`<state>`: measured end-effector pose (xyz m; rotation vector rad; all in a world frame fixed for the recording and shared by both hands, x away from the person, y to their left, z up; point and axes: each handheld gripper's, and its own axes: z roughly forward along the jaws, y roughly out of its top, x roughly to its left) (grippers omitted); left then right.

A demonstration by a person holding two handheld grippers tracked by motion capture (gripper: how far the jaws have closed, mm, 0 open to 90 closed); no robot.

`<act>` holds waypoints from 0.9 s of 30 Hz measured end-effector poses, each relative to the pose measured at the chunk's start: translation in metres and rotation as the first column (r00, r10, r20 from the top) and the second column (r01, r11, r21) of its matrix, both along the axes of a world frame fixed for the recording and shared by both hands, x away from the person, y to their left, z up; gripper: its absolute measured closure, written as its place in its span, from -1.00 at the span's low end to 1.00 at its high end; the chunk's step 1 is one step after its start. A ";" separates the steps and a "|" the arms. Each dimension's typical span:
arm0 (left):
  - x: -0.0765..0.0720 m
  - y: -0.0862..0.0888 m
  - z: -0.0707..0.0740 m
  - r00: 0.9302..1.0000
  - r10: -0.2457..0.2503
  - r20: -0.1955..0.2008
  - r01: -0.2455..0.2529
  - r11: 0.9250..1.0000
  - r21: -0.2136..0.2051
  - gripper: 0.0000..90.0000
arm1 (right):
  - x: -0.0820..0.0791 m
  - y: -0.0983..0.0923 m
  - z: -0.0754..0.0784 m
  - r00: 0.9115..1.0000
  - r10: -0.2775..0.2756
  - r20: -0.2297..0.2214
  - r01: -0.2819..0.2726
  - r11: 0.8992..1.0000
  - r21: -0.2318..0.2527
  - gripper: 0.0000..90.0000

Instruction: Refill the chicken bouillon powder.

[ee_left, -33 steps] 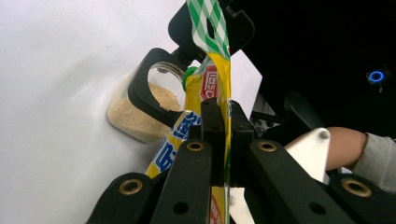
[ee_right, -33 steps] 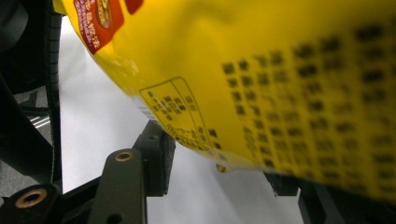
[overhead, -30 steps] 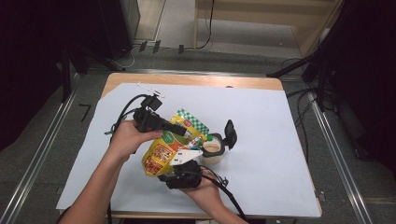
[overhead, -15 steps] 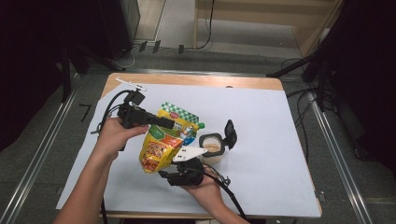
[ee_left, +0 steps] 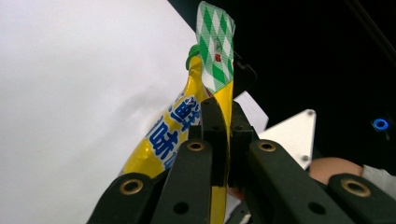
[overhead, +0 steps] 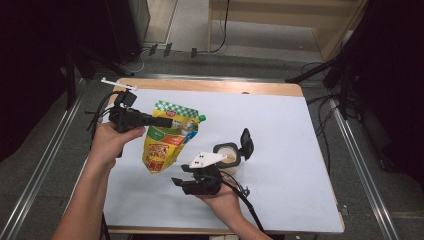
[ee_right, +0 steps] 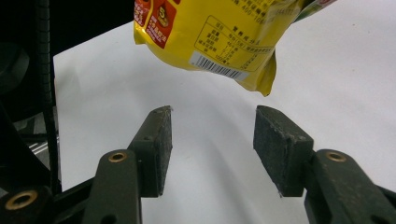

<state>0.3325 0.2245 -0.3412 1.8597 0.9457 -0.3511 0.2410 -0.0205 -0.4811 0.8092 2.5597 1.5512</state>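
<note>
A yellow food pouch (overhead: 166,144) with a green checkered top hangs above the white sheet, left of centre. My left gripper (overhead: 164,121) is shut on its upper left edge; in the left gripper view the jaws (ee_left: 223,119) pinch the pouch (ee_left: 211,70) flat. My right gripper (overhead: 177,181) sits low in front of the pouch, pointing left, open. In the right gripper view its pads (ee_right: 159,149) stand apart with nothing between them, and the pouch's bottom (ee_right: 210,32) hangs just beyond. A small round cup (overhead: 227,155) with a raised black lid (overhead: 246,143) stands beside the right hand.
A white sheet (overhead: 285,130) covers the wooden table (overhead: 200,86). Metal rails run along both sides of the table, and cables trail from each gripper. Dark equipment stands beyond the far edge.
My left gripper has carried the pouch to the left and a little up, away from the cup. The right gripper has stayed in place.
</note>
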 end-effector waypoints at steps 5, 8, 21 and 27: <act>0.005 0.002 -0.002 0.999 0.031 0.010 -0.031 0.999 0.009 1.00 | 0.000 -0.001 0.000 1.000 0.005 0.002 -0.005 1.000 -0.006 0.07; 0.012 0.001 -0.003 0.999 0.045 0.017 -0.046 0.999 0.016 1.00 | 0.001 -0.002 0.001 1.000 0.006 -0.003 -0.006 1.000 -0.004 0.07; 0.046 -0.011 -0.019 0.989 0.093 0.114 -0.100 0.993 0.066 1.00 | 0.005 -0.007 0.007 1.000 0.011 -0.014 -0.011 1.000 -0.004 0.07; 0.046 0.002 -0.032 0.991 0.104 0.087 -0.108 0.993 0.044 1.00 | 0.006 -0.010 0.009 1.000 0.000 -0.013 0.000 1.000 -0.001 0.07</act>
